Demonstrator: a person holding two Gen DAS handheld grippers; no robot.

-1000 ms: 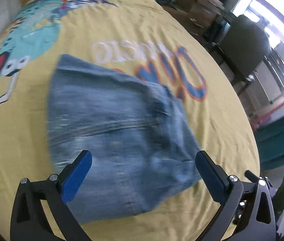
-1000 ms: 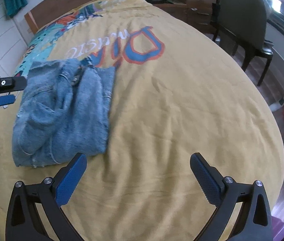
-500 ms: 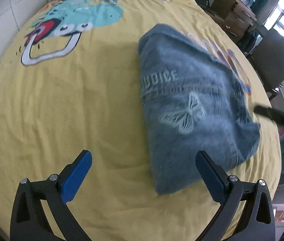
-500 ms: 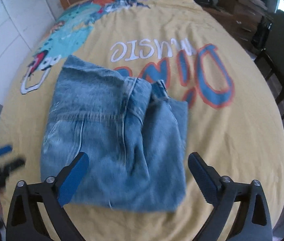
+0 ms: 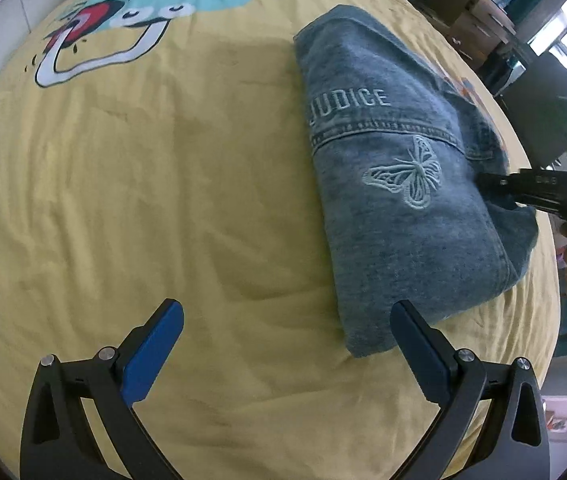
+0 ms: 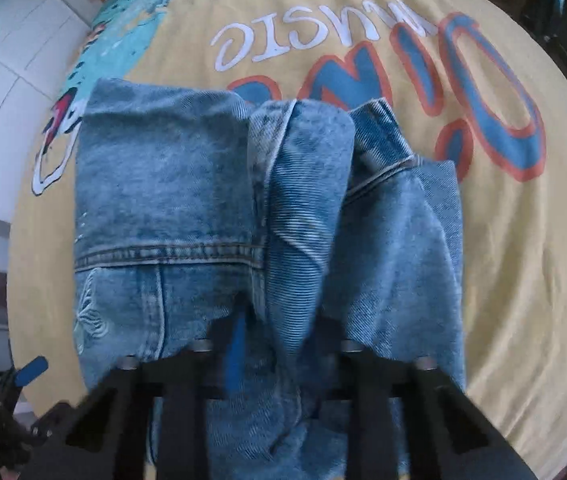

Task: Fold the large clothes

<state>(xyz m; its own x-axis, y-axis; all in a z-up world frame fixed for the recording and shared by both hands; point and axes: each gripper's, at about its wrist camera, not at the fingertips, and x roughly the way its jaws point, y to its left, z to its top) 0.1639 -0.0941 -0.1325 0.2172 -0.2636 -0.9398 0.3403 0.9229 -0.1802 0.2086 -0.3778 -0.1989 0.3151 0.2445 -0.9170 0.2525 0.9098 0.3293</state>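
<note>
Comparing w/ half a sec back: right tool [image 6: 275, 340] was spread wide above the denim jacket [image 5: 403, 184]; now its fingers are closing, nearly pressed together, pinching a raised ridge of denim at the jacket's near edge, pads against cloth. Left tool [image 5: 287, 344] unchanged in state, spread wide w/ nothing between the blue pads; it hangs over bare yellow bedspread [image 5: 143, 200], right pad just beside the jacket's near-left corner, not touching. Left view barely shifted vs half a sec back; a sec ago the jacket filled that view. Jacket lies folded on the bed, butterfly [image 5: 407, 176] & "JUDICE" lettering up, partly covering the blue-orange print. Its right edge is near the bed's right side; chair & boxes beyond. Left of jacket: wide open bedspread up to the cartoon print [image 5: 123, 28], lots of room. Jacket's far edge well short of the headboard end.
</note>
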